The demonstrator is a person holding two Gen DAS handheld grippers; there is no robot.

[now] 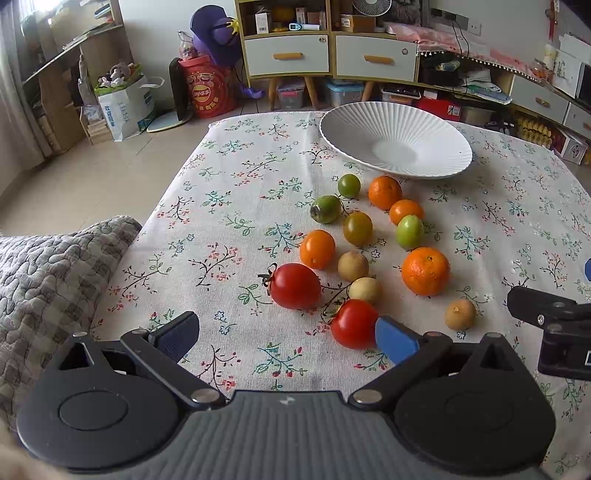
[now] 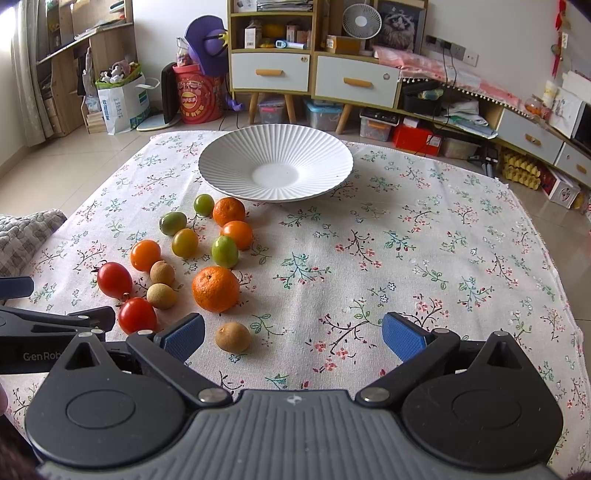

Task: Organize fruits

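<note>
White letters "GenRob", cut off by the edge, show on the black body of the left hand-held gripper (image 2: 55,343); other labels too blurred.

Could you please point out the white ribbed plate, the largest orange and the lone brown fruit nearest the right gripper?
white ribbed plate (image 2: 229,162), right wrist view, on its bare left rim.
largest orange (image 2: 215,288), right wrist view, centre of its peel.
lone brown fruit (image 2: 233,336), right wrist view, centre of its skin.

We see a floral tablecloth (image 2: 406,258), a quilted grey cushion (image 1: 48,280) at its left edge, a red drum (image 2: 195,99) under a purple toy (image 2: 207,44), a white fan (image 2: 361,20) on drawer cabinets (image 2: 314,74).
</note>
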